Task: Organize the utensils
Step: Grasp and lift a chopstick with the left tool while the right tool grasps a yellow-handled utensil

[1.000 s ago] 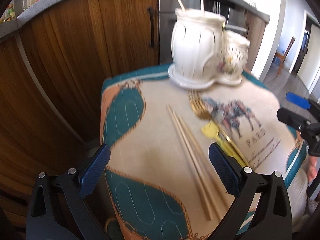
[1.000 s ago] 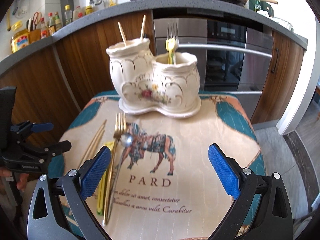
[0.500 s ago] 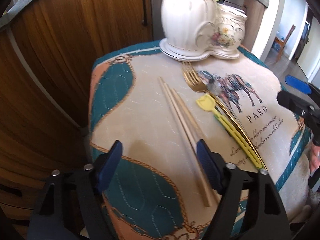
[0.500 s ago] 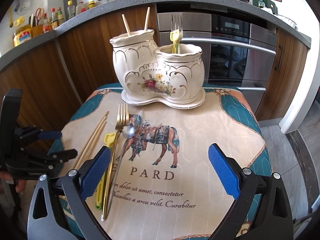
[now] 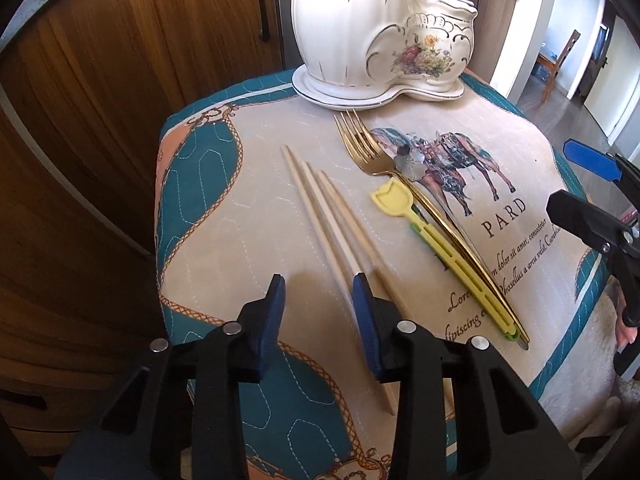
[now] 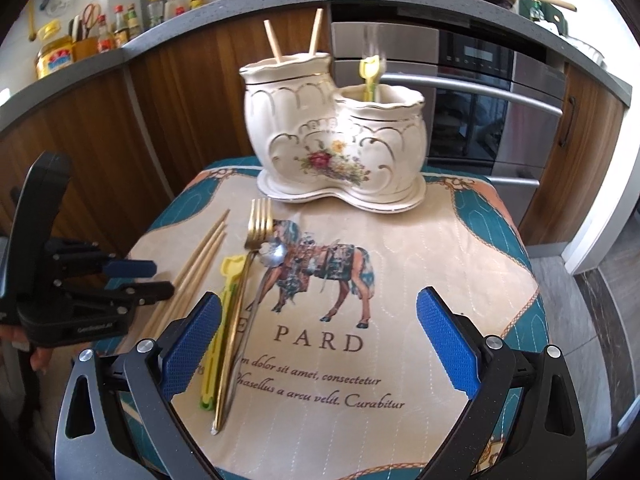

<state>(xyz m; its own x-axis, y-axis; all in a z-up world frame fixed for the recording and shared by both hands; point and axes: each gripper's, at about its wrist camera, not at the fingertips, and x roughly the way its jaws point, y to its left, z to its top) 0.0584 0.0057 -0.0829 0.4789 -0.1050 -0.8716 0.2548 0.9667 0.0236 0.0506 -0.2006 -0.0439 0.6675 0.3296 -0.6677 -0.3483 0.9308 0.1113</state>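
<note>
- Wooden chopsticks (image 5: 320, 216), three of them, are lying side by side on the cloth-covered surface (image 5: 248, 216), left of the other loose utensils.
- Left gripper (image 5: 318, 286) is hovering low over the near ends of the chopsticks; its blue fingers (image 5: 362, 300) are standing partly apart, gripping nothing, the right one sitting over the chopsticks' near part.
- Gold fork (image 5: 360, 148), a silver spoon (image 6: 276, 254) and a yellow plastic utensil (image 5: 394, 200) are lying close together just right of the chopsticks, handles pointing at the near edge.
- White ceramic holder (image 6: 332, 140) with two compartments is standing at the far edge; two chopsticks (image 6: 294, 36) are sticking out of its taller left compartment, a yellow utensil (image 6: 370, 70) out of the right.
- Right gripper (image 6: 318, 336) is hanging above the horse print (image 6: 320, 272), fingers spread wide, empty.
</note>
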